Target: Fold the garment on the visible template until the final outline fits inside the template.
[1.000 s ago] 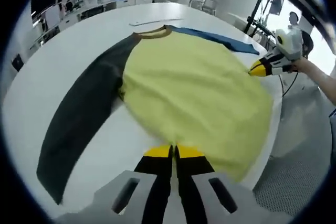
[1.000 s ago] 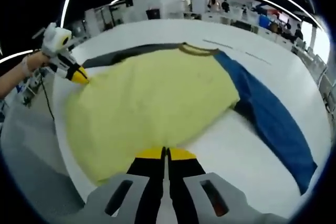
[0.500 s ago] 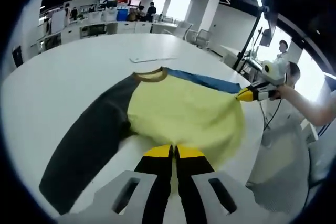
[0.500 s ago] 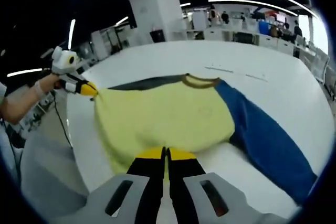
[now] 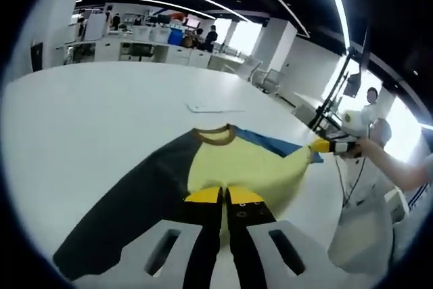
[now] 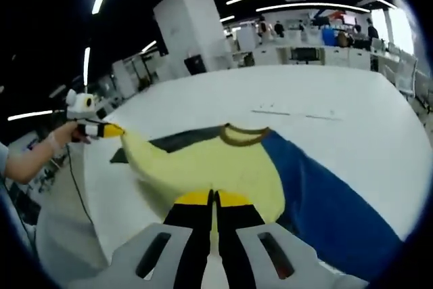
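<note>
The garment [image 5: 240,167] has a yellow body, a brown collar [image 5: 215,134], a dark grey sleeve [image 5: 132,204] and a blue sleeve [image 6: 325,201]. It lies on the white table [image 5: 81,120] with its bottom hem raised. My left gripper [image 5: 224,196] is shut on one hem corner; it also appears at the left of the right gripper view [image 6: 115,128]. My right gripper [image 6: 214,198] is shut on the other hem corner, and shows again as the right gripper [image 5: 321,145] on the right of the left gripper view. The yellow cloth [image 6: 203,164] hangs stretched between the two.
A thin pale marking [image 5: 213,107] lies on the table beyond the collar, and this marking [image 6: 291,113] also appears in the right gripper view. The table edge [image 5: 325,221] runs close on the person's side. A person's arm [image 5: 396,167] holds the right gripper. Desks and chairs stand far behind.
Both grippers have lifted the hem off the table and carried it toward the collar. The flat yellow body now looks much shorter, and both cameras have risen.
</note>
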